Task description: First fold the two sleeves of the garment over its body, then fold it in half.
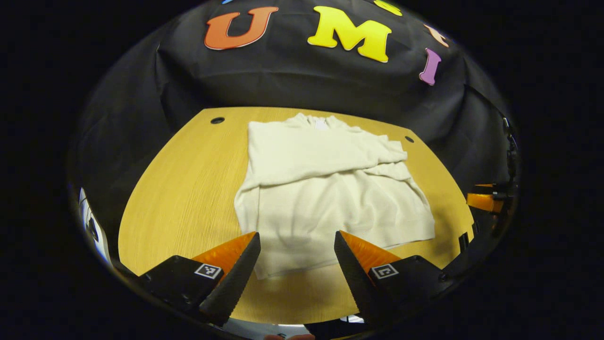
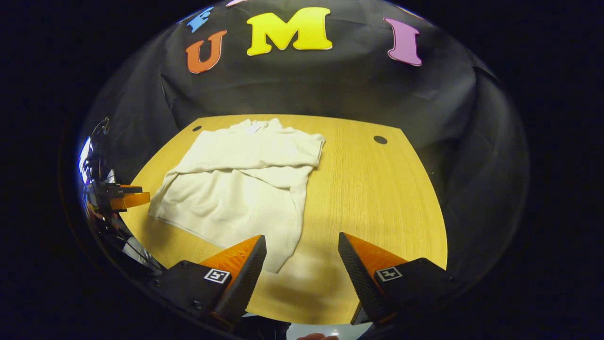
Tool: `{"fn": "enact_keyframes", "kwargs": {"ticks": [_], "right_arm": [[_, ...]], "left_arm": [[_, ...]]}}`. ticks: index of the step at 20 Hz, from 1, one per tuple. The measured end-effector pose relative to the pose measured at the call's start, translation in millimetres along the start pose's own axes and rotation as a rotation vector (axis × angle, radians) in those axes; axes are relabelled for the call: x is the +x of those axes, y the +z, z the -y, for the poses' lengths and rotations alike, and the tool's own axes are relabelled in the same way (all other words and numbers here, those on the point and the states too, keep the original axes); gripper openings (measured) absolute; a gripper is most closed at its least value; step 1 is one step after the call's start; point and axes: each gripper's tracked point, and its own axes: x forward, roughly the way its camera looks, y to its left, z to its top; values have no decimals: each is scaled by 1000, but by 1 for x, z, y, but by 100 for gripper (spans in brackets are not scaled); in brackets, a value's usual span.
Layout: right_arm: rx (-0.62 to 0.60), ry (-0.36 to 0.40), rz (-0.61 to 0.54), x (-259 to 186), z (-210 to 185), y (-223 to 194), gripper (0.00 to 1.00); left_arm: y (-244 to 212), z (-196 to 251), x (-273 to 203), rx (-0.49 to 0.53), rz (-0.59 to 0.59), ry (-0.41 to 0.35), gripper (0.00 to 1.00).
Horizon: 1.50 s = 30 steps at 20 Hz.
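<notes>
Both grippers, left gripper (image 1: 297, 255) and right gripper (image 2: 302, 257), hover jaws apart near the sleeve-folded garment (image 1: 330, 189) on the counter (image 1: 188, 189), apparently poised for halving.

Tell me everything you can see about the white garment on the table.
The garment is cream-white, soft-looking knit or fleece, lying flat on the wooden table with its collar toward the booth's back wall. Both sleeves are already folded across the body, leaving layered creases over the chest. The hem nearest the cameras is slightly rumpled. The left gripper and right gripper hang before that hem, jaws open, neither gripping it.
</notes>
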Motion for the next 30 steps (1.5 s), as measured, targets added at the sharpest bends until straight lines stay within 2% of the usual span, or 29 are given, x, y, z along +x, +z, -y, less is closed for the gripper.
{"fn": "enact_keyframes", "kwargs": {"ticks": [2,8,14,18,20,23,25,26,27,28,29,30], "right_arm": [[-23,-4,-34,6,0,-14,96],[-24,0,-135,51,-18,-43,96],[10,11,-182,86,-41,-50,96],[32,6,-212,101,-55,-56,96],[31,2,-202,105,-58,-54,97],[40,7,-180,105,-58,-50,96],[56,14,-182,108,-57,-51,90],[68,21,-179,108,-59,-48,76],[77,28,-181,109,-60,-46,68],[89,45,-180,110,-63,-46,51],[109,54,-194,110,-65,-48,47],[120,57,-195,109,-65,-46,24]], "left_arm": [[-12,-13,7,-3,-30,13,99],[-33,-30,33,-157,-96,25,100],[-33,-21,44,-180,-123,-3,98],[-32,-22,51,-166,-147,42,96],[-36,-27,54,-156,-177,89,95],[-38,-30,55,-131,-213,152,83],[-37,-30,56,-130,-231,166,77],[-36,-29,55,-139,-235,167,77],[-37,-28,55,-130,-238,156,77],[-36,-22,58,-126,-241,121,76],[-36,-16,60,-148,-235,94,65],[-33,-16,60,-157,-229,90,44]]}}
